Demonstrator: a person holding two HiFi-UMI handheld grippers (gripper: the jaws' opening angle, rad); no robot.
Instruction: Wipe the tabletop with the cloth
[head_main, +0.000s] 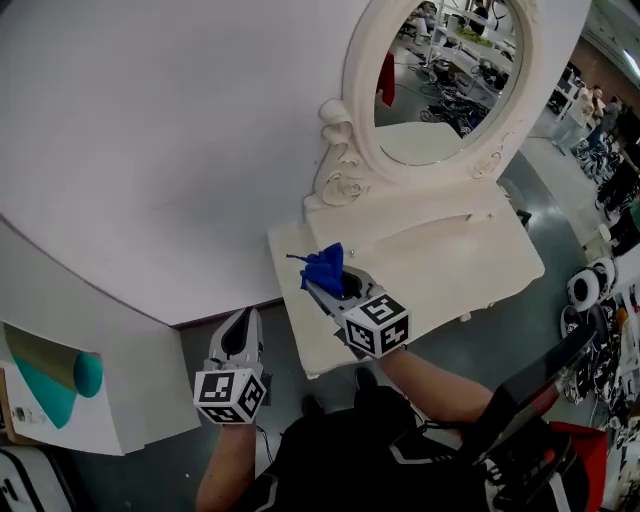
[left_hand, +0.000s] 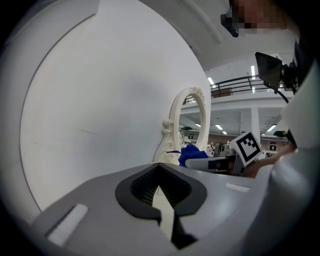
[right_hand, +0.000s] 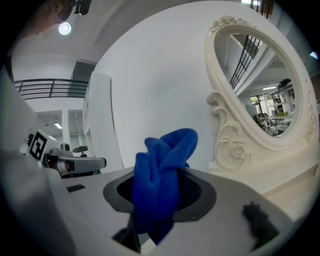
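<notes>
From the head view, the right gripper held the blue cloth over the tabletop, near the mirror; a wide sweep might have knocked it.

The left gripper view showed the left gripper closed and empty, off the table.

In the right gripper view, the jaws pinched the bunched cloth; bare tips could have scraped.

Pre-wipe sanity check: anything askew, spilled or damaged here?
Nothing spilled or damaged on the tabletop, and the mirror stands upright. The only oddity is that the blue cloth is wadded in a bunch in the right hand-held gripper, not spread flat.
</notes>
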